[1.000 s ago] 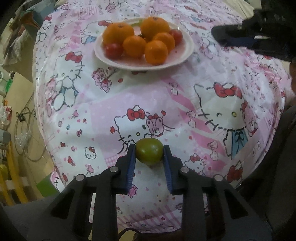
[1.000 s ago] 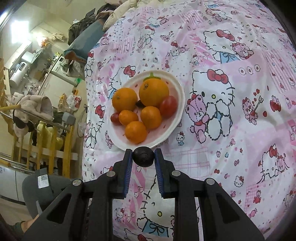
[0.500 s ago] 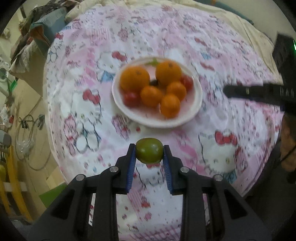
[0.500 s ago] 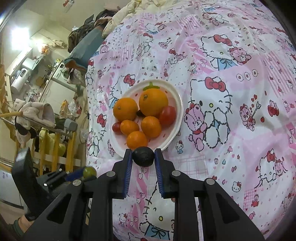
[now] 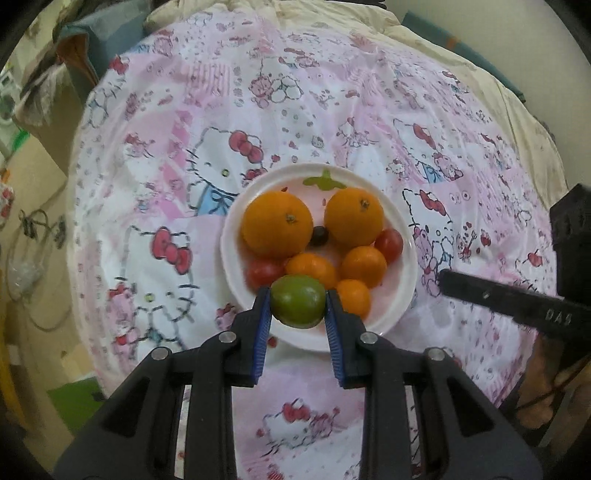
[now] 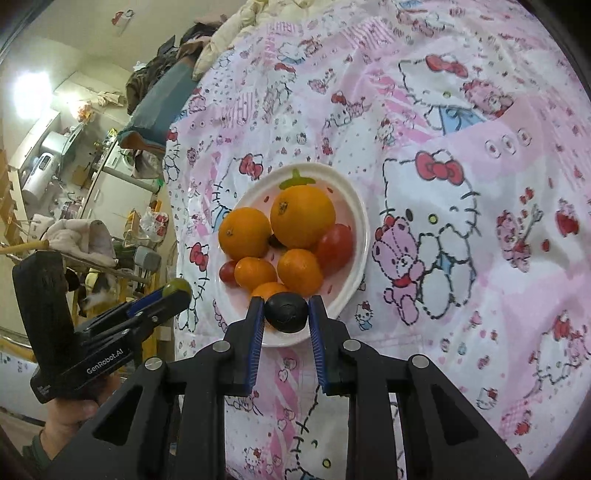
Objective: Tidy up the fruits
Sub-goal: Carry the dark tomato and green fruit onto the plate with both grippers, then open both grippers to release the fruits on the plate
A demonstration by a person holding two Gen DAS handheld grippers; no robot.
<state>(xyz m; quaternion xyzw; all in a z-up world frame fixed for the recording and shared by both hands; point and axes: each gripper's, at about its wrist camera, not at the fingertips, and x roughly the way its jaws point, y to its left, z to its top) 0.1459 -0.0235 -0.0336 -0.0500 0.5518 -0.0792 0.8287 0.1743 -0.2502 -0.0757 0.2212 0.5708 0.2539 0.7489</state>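
Observation:
My left gripper (image 5: 297,306) is shut on a green tomato (image 5: 297,301) and hangs over the near rim of the white plate (image 5: 404,236). The plate holds two big oranges (image 5: 277,224), several small tangerines (image 5: 364,266), red tomatoes (image 5: 388,243) and a dark grape (image 5: 320,236). My right gripper (image 6: 286,314) is shut on a dark round fruit (image 6: 286,312) just above the near edge of the same plate (image 6: 356,206). In the right wrist view the left gripper (image 6: 173,293) shows at the left with the green tomato (image 6: 177,286) in it.
The plate sits on a round table under a pink cartoon-cat cloth (image 5: 332,96). Bedding (image 5: 295,14) lies beyond the table. Shelves, clothes and appliances (image 6: 55,173) crowd the room at the left. A hand (image 6: 70,421) holds the left gripper's handle.
My left gripper carried the green tomato toward the plate, from over the bare cloth to above its near rim. My right gripper crept slightly closer to the plate, still gripping the dark fruit.

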